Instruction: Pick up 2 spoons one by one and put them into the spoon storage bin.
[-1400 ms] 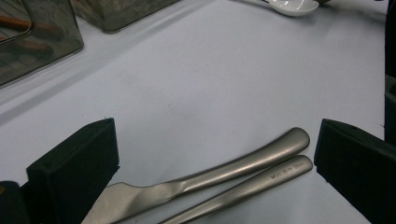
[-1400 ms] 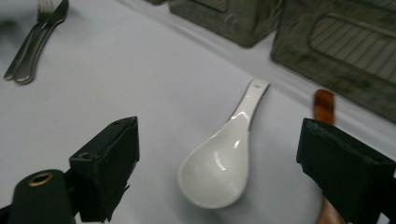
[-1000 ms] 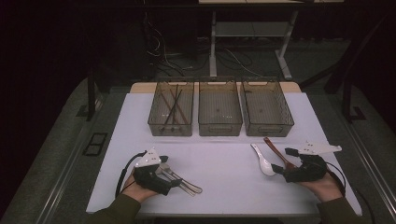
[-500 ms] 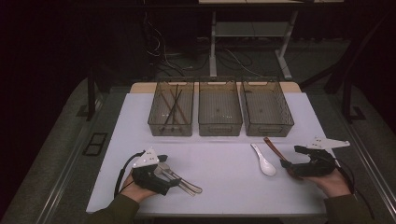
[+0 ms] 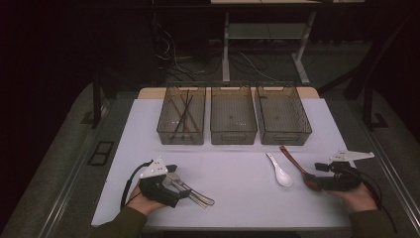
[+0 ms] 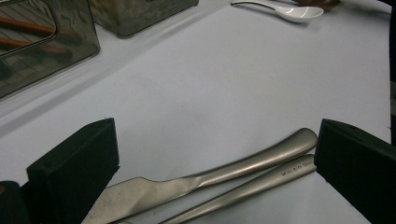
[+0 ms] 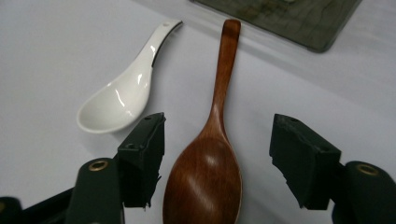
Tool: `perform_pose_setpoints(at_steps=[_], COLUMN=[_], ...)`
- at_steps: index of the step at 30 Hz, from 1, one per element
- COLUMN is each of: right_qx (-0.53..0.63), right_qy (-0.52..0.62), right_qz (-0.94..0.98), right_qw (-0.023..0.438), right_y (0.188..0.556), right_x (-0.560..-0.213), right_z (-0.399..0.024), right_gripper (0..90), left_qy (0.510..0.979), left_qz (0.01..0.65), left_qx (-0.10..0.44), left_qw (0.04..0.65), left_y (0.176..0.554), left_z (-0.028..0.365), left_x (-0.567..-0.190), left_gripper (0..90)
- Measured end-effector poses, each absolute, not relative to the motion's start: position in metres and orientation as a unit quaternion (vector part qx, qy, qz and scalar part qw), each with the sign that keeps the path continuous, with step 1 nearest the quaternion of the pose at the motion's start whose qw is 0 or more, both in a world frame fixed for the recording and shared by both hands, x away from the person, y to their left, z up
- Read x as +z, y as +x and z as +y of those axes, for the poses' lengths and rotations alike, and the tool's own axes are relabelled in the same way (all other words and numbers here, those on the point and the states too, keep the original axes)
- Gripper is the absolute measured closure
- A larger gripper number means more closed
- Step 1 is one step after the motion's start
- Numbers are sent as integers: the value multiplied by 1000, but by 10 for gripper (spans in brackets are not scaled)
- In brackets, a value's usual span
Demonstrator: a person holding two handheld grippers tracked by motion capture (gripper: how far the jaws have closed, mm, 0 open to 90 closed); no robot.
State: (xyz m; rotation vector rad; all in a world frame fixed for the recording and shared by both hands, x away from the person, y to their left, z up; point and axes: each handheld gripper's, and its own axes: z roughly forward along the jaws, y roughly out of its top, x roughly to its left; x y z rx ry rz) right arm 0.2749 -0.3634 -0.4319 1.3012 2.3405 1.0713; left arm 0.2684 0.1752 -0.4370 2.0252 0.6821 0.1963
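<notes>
Wooden spoon (image 7: 212,154) flat on table (image 5: 237,168), bowl between right gripper (image 7: 217,161) jaws, handle toward 12 o'clock. Jaws just closing, pads not yet touching. Probably light, stiff, smooth; bowl edges look best grip. White spoon (image 7: 123,93) at 10 o'clock. Left gripper (image 6: 212,163) wide open over metal cutlery (image 6: 219,175).

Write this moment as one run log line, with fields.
right gripper: jaws just closing, astride wooden spoon, not pressing | left gripper: open over metal cutlery | white spoon: on table

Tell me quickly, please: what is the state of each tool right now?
Left tool: open, jaws on either side of the metal cutlery, not gripping.
Right tool: open, jaws have just been closing around the wooden spoon, pads not touching it yet.
</notes>
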Motion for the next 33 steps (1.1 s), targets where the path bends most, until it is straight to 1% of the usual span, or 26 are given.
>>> perform_pose_setpoints(at_steps=[6, 16, 24, 28, 33], right_qx=[362, 347, 335, 335, 334], right_qy=[453, 453, 439, 429, 428], right_qz=[805, 815, 827, 832, 834], right_qw=[125, 104, 108, 105, 97], right_y=[271, 271, 269, 267, 266], right_x=[-435, -442, -446, -445, -444], right_z=[-368, -368, -362, -359, -357], right_gripper=[408, 443, 498, 603, 682], left_qy=[831, 831, 829, 831, 831], left_qz=[275, 278, 281, 279, 277], left_qx=[80, 77, 80, 80, 78], left_qw=[477, 476, 477, 475, 476], left_y=[269, 270, 269, 269, 268], left_z=[175, 173, 174, 174, 174], left_x=[-437, -437, -436, -437, -436], left_gripper=[0, 0, 0, 0, 0])
